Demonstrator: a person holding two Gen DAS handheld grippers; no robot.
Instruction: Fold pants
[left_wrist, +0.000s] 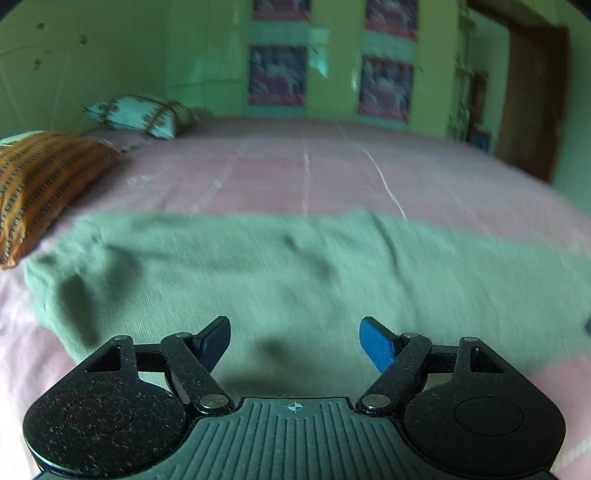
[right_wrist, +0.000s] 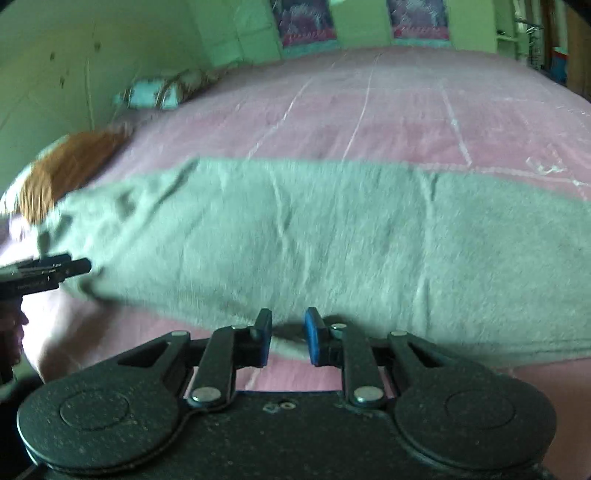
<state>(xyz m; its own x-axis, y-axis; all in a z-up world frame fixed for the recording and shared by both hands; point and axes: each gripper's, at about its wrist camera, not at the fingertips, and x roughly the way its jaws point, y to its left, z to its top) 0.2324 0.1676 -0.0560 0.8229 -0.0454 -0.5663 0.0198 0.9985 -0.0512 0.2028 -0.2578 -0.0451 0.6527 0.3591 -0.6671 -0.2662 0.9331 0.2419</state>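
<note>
Pants (left_wrist: 258, 266) grey-green; bedspread (left_wrist: 332, 173) pink, white lines; pillow (left_wrist: 40, 173) orange, dark striped; walls (left_wrist: 110, 55) green.

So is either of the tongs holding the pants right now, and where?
Nothing is held. Left tongs stand wide open over the green pants; right tongs are narrowly apart at the near edge, gripping nothing.

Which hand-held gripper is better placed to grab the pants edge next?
Probably right: the right hand-held gripper sits at the near edge of the green pants, jaws slightly apart. The left hand-held gripper hovers wide open over mid-fabric.
</note>
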